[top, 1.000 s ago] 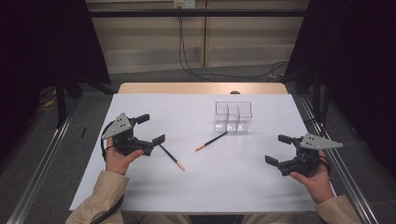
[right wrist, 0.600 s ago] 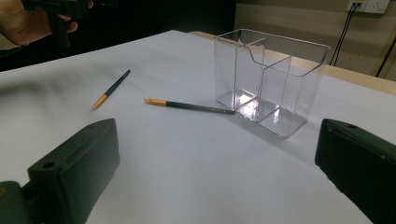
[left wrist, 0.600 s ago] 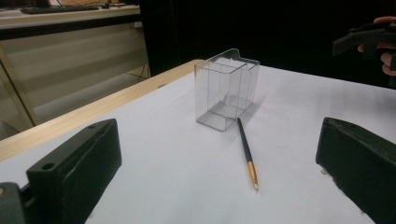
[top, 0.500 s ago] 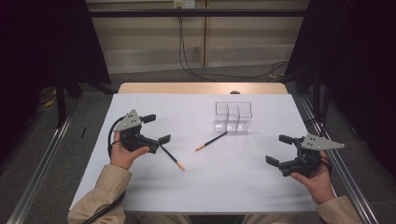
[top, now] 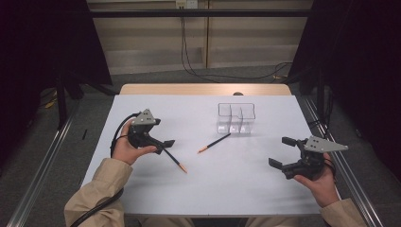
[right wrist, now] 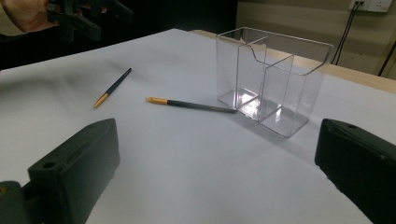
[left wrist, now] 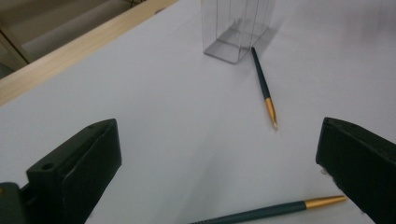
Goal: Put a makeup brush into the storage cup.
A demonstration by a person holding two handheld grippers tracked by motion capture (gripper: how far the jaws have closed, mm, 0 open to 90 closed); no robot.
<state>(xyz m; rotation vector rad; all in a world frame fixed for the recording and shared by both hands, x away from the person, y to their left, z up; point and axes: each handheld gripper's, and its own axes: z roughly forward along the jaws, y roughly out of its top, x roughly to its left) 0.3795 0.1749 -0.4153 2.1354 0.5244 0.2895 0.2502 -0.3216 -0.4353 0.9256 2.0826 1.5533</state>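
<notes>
Two dark pens with gold tips lie on the white table (top: 142,101). The nearer pen (top: 176,161) (left wrist: 271,212) lies just under and in front of my left gripper (top: 163,133) (left wrist: 217,168), which is open with nothing between its jaws. The second pen (top: 215,143) (left wrist: 264,86) (right wrist: 198,106) lies with its back end against a clear box with compartments (top: 235,118) (right wrist: 268,79). My right gripper (top: 280,151) (right wrist: 217,172) stands open at the right side of the table, pointed toward the box and empty.
A wooden strip (top: 203,89) borders the table's far edge. Metal rails (top: 42,165) run along both sides on the floor. In the right gripper view the left gripper (right wrist: 84,16) shows far off beyond the nearer pen (right wrist: 113,87).
My left gripper has moved right and forward, coming over the back end of the nearer pen. The right gripper, both pens and the box have stayed put.
</notes>
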